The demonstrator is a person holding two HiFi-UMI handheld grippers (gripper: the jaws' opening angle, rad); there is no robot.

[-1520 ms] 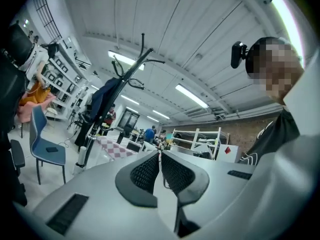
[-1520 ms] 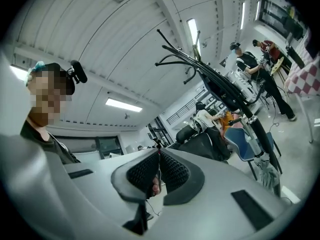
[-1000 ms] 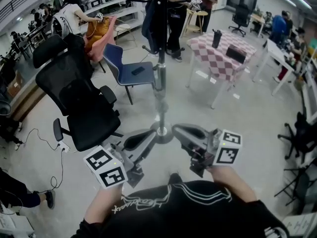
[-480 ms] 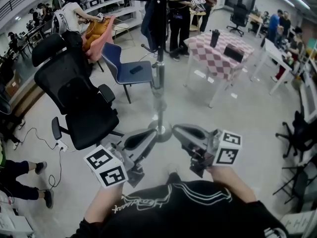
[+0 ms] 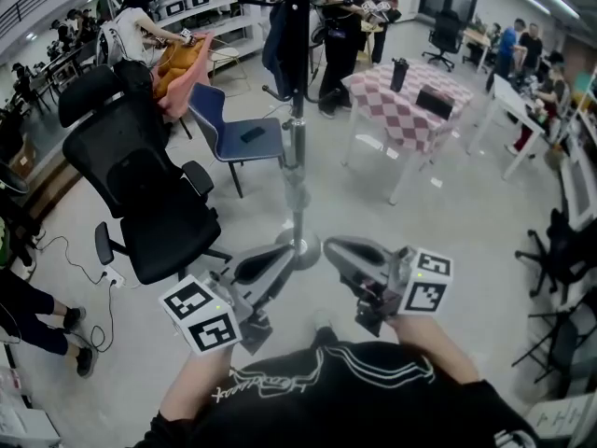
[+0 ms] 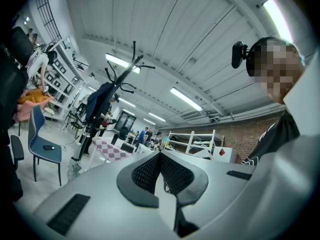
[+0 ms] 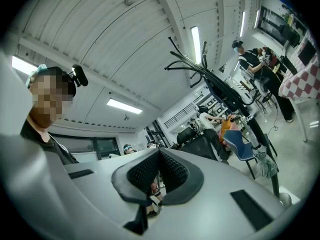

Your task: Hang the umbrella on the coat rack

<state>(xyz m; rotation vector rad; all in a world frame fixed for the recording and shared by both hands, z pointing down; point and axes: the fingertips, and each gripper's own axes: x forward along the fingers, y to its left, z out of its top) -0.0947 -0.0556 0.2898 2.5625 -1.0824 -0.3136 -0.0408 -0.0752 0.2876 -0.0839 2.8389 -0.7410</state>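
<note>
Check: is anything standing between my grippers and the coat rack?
Nothing visible does. Only bare floor lies between the left gripper, the right gripper and the coat rack. The office chair stands off left, the checkered table right.

Coat rack (image 5: 296,138) upright on round base; grey folded umbrella (image 5: 297,194) hanging low against its pole

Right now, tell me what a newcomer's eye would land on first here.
The tall coat rack stands dead centre, with a dark blue item hanging near its top. In the foreground, the left claw and right claw, both shut and empty, flank its base. A black office chair sits left of the rack and a checkered table right of it.
</note>
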